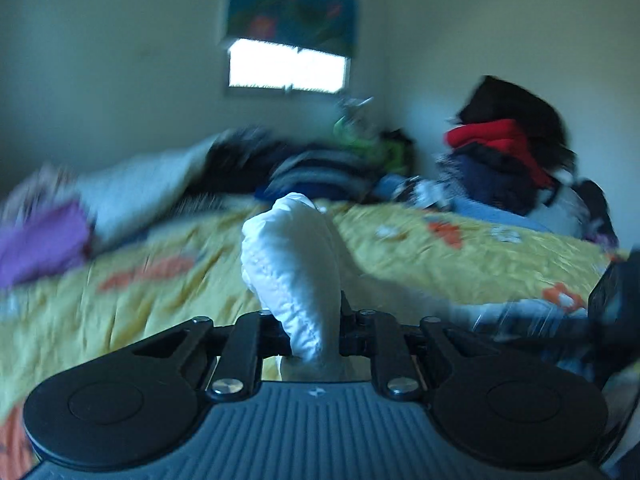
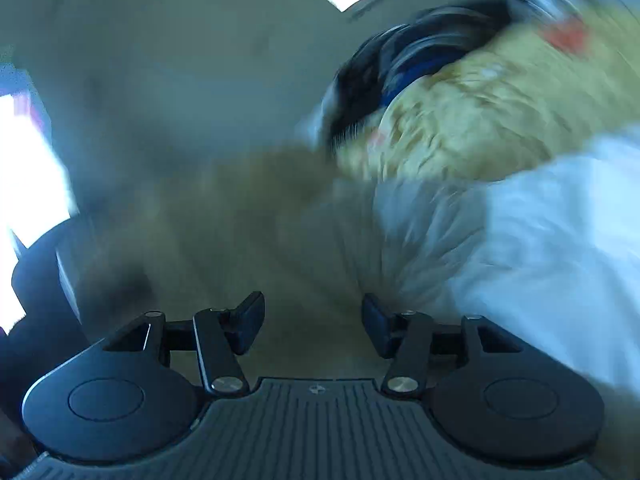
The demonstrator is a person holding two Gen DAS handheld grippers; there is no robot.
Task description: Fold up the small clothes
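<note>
Grippers: two, the left gripper [image 1: 308,332] and the right gripper [image 2: 314,320], each with two fingers. White garments: one [image 1: 292,256], over the near edge of the bed; bedspreads: one, yellow with orange patterns [image 1: 440,256]; purple cloth items: one [image 1: 40,240], at the bed's left edge; white pillows or duvets: one [image 1: 140,188], toward the far left. Clothes heaps along the far edge of the bed: two, a dark striped one [image 1: 316,172] at the middle and a taller one topped in red and black [image 1: 504,148] at the far right corner, their separate pieces too blurred to count; windows: one [image 1: 286,66]; patterned blinds: one [image 1: 292,4].
</note>
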